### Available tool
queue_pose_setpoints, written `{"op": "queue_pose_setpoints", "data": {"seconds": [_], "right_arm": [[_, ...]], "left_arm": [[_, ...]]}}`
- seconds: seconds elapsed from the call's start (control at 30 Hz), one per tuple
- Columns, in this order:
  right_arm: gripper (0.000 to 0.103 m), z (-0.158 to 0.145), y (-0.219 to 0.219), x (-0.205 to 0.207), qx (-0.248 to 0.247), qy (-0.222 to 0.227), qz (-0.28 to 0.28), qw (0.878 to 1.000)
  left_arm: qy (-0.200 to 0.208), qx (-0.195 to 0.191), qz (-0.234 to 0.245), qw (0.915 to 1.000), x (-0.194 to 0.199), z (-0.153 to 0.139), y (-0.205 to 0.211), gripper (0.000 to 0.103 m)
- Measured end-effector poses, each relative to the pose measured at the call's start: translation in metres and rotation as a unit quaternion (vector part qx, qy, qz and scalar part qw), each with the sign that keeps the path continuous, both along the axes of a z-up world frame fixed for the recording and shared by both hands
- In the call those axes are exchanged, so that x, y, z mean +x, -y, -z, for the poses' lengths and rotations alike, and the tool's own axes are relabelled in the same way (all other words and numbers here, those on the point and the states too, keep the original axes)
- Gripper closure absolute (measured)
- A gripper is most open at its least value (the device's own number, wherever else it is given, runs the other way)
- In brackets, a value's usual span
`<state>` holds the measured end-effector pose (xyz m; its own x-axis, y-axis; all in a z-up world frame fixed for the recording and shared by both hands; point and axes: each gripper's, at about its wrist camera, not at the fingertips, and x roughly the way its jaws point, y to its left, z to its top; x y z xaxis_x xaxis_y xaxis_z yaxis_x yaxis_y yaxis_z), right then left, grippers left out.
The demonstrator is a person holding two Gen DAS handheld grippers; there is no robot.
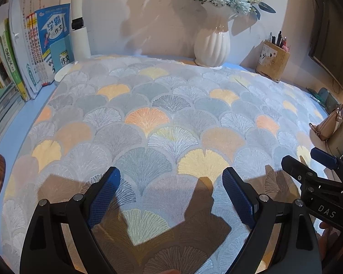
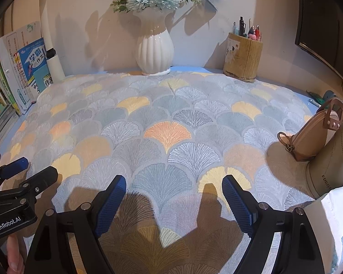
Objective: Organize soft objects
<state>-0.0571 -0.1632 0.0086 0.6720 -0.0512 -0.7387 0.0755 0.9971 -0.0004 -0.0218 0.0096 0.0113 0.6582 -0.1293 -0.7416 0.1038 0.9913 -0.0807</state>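
With the fan-patterned cloth (image 1: 162, 118) spread flat across the blue desk (image 1: 20, 123) in front of the white vase (image 1: 212, 45) and pen holder (image 2: 243, 57), you hold the left gripper (image 1: 171, 196) and right gripper (image 2: 174, 202) side by side above its near edge, fingers wide and empty.

Right gripper (image 2: 173, 196) jaws wide apart, nothing between, hovering over fan-patterned cloth (image 2: 171, 123) spread flat on desk. Left gripper (image 2: 27, 171) at lower left edge, also apart. White ribbed vase (image 2: 154, 50), wooden pen holder (image 2: 243, 57), books (image 2: 22, 68) behind; tan purse (image 2: 313, 132) at right.
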Motion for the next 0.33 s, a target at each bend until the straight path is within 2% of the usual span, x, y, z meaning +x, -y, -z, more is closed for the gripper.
{"op": "queue_pose_setpoints", "data": {"seconds": [0.33], "right_arm": [[0.018,0.0004,0.0008,0.0007,0.001,-0.001,-0.003,1.0]], "left_arm": [[0.02,0.008,-0.008,0.9997,-0.0037,-0.004,-0.0005,0.014]]}}
